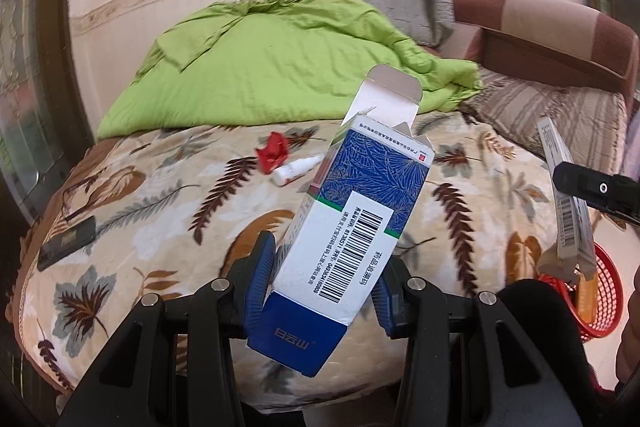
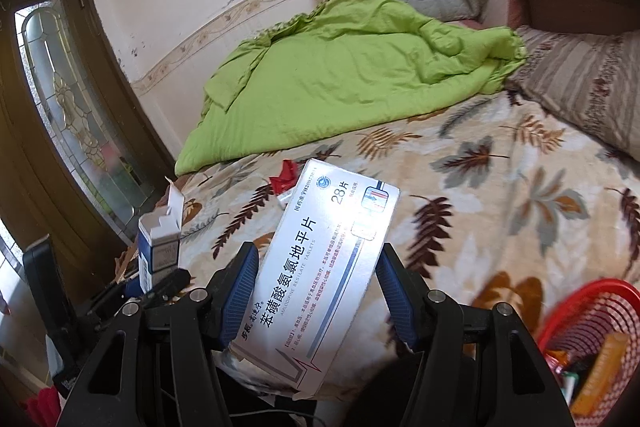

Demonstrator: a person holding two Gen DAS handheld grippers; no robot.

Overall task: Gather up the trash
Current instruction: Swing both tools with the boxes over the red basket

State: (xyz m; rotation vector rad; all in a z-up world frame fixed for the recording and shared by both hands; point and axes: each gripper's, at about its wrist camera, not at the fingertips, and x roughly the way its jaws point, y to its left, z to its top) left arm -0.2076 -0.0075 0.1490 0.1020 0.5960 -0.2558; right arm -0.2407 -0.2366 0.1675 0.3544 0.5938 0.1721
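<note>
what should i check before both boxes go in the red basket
1. Left gripper clamps the blue and white box: ok.
2. Right gripper clamps the silver tablet box: ok.
3. Blue box's top flap closed: not ok, it stands open.
4. Red basket has room: cannot tell, it already holds some packets and is partly out of view.
5. Bed cleared of trash: not ok, a red wrapper and a small white bottle remain.
</note>
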